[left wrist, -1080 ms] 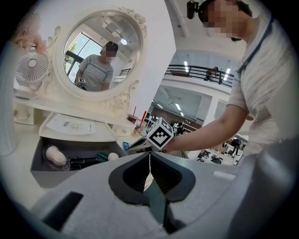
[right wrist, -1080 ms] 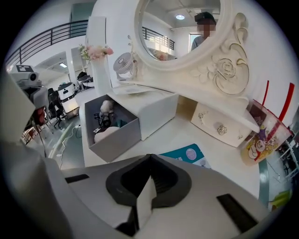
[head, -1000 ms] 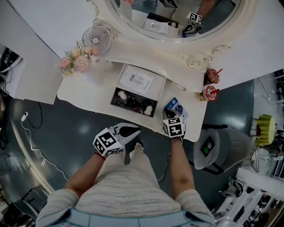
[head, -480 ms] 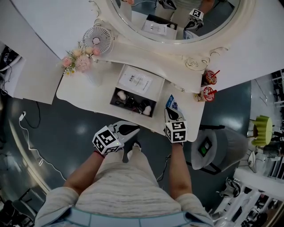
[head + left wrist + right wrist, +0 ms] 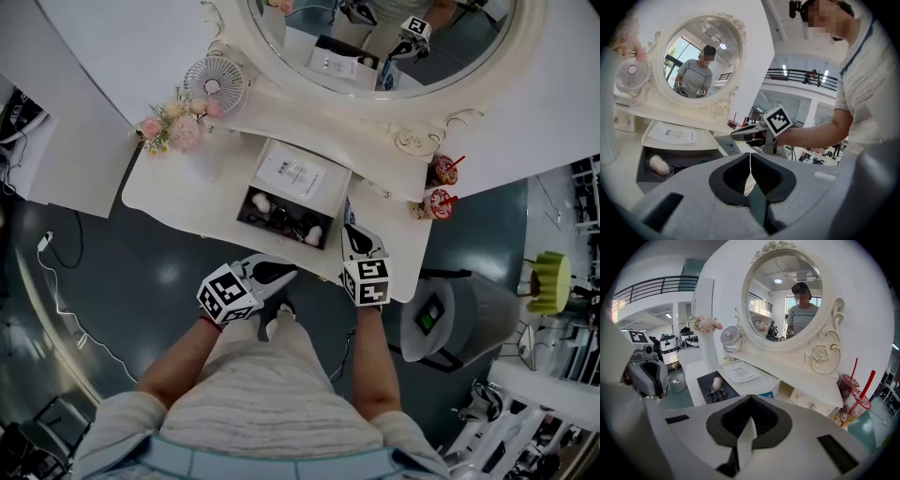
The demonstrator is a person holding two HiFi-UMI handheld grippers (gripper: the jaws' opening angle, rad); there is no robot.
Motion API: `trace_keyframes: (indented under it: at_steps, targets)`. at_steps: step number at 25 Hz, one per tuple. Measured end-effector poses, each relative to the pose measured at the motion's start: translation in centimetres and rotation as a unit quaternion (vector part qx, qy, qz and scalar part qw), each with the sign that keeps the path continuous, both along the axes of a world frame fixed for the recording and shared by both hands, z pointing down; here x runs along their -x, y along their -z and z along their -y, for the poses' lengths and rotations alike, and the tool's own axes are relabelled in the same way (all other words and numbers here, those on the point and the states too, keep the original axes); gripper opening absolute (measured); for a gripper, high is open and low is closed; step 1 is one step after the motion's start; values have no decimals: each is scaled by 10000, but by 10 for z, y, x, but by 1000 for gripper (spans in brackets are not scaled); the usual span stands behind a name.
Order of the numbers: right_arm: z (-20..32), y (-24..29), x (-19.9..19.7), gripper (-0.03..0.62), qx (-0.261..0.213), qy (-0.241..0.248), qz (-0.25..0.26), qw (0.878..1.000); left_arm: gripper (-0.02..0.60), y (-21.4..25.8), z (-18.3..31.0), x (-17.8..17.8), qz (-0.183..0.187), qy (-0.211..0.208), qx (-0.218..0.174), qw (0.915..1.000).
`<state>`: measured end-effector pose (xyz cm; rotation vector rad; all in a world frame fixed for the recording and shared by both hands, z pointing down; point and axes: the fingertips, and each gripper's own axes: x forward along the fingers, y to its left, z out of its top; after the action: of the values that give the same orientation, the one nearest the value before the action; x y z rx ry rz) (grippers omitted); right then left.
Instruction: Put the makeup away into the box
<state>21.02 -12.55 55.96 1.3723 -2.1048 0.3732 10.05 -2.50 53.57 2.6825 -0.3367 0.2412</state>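
Both the left gripper (image 5: 277, 274) and right gripper (image 5: 353, 234) are held with jaws pressed together, empty. A blue packet (image 5: 348, 210) lies mid-frame, right of the box (image 5: 323, 187), at the right gripper's tip. Its jaws should be spread, then lowered astride the packet's edge.

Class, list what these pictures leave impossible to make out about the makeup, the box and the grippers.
Makeup in the box: too small in head view to name each piece.
Blue packet: mostly behind the right gripper in head view, cut off by its jaws in the right gripper view; grip unclear.
Print on the lid's sheet: too small everywhere.
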Motion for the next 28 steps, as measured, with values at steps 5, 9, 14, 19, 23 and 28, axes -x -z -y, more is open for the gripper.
trace_keyframes:
  at_steps: [5,9,14,19,23,28]
  targets:
    - [0,7,32,8,-98,396,11,9992,15,0,4,10,1,72,-28,10000]
    - [1,13,52,8,-161,562,20,9983,15,2,7,18,-13,138,-43,9999]
    - [4,16,80,8,-242,817,25,9964,15,1,8,27,-15,181,-50,9998]
    - [-1,13,121,8,-205,1310,-84,9911,15,1,9,43,8,280,-44,9996]
    - [-9,4,156,8,-122,1810,-119,9833,15,0,10,58,38,388,-26,9992]
    - [-15,-9,185,8,30,2117,-55,9773,15,-6,12,82,111,522,16,9986]
